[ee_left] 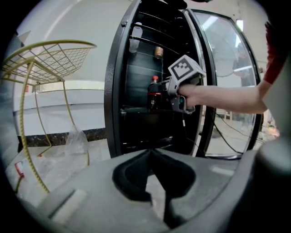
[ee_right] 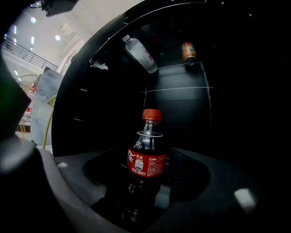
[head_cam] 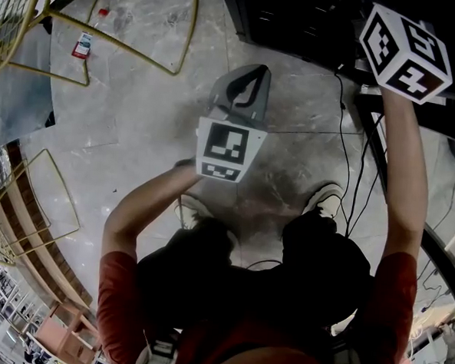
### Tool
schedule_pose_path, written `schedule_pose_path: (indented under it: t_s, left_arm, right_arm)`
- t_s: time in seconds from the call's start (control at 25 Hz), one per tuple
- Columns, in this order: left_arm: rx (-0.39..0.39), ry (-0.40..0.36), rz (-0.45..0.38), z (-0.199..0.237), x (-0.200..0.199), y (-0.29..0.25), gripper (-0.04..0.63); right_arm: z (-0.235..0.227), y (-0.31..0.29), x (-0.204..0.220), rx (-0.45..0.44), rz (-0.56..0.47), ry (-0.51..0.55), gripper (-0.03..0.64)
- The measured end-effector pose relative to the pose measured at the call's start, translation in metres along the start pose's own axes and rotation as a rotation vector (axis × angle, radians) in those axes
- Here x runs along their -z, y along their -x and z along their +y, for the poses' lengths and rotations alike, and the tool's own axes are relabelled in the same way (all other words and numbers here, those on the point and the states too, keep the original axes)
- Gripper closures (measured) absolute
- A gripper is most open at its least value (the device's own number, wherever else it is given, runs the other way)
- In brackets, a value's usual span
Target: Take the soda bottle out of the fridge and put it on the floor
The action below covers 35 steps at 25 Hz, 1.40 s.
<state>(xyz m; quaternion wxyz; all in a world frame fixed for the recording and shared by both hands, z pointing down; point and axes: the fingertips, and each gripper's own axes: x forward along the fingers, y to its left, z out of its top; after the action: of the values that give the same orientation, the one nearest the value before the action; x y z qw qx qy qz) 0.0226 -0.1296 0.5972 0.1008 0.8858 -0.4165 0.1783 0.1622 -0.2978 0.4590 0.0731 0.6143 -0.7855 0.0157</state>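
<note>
Grey marble floor, yellow wire chair

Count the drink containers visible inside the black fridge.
3. A red-capped plastic cola bottle stands between the right hand-held gripper's jaws; a clear plastic bottle is higher up on the left; an orange can is higher up on the right. Dark shelves may hide more.

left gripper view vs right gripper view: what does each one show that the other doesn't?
Left gripper view only: the plastic bag on the floor, the fridge's glass door, and the right gripper seen from outside on the person's arm.
Right gripper view only: the soda bottle between that gripper's jaws, its red label close up.
Both: the dark fridge, the red-capped soda bottle, and a clear bottle and can on upper shelves.
</note>
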Motion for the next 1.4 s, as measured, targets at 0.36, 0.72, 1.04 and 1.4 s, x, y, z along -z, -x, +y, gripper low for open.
schedule_pose_path:
  t_s: [0.36,0.72,1.04,1.4]
  left_arm:
    - [0.004,0.001,0.005,0.000,0.003,-0.003,0.597]
    - [0.002,0.000,0.017,0.000,0.008,-0.005,0.597]
    - [0.003,0.006,0.022,0.000,0.009,-0.004,0.597]
    - [-0.003,-0.001,0.035,0.000,0.014,0.000,0.595]
  right_arm:
    - [0.000,-0.013,0.008,0.004,0.011,0.016,0.299]
    - [-0.003,-0.016,0.006,0.023,0.001,0.043,0.305]
    - [-0.005,-0.015,0.005,0.026,-0.004,0.000,0.307]
    - [-0.006,-0.014,0.004,0.032,-0.021,-0.009,0.310]
